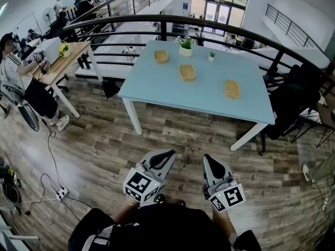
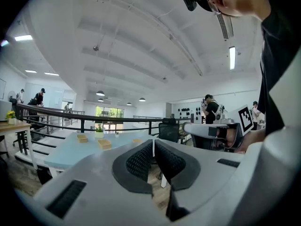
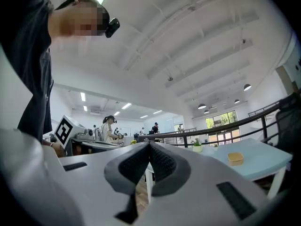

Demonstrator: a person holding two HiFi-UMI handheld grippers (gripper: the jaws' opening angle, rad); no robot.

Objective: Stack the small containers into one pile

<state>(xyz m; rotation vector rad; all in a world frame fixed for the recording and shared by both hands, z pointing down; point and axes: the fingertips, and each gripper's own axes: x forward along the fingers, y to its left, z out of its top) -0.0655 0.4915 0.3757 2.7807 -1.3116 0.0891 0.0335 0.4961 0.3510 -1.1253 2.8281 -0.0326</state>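
Observation:
Three small tan containers sit apart on the light blue table (image 1: 204,95): one at the far left (image 1: 161,56), one in the middle (image 1: 187,72), one at the right (image 1: 232,88). Both grippers are held close to the person's body, well short of the table. My left gripper (image 1: 163,156) is shut with nothing in it, and so is my right gripper (image 1: 211,161). The left gripper view has its jaws (image 2: 154,144) pressed together, with the containers (image 2: 104,144) far off. In the right gripper view the jaws (image 3: 149,147) meet, and one container (image 3: 235,157) shows on the table's edge.
A white pot with a plant (image 1: 186,47) and a tiny pot (image 1: 211,56) stand at the table's far edge. A black railing (image 1: 157,20) curves behind. A wooden desk (image 1: 60,61) with a seated person is at left, a black chair (image 1: 296,103) at right. Cables and a power strip (image 1: 60,193) lie on the floor.

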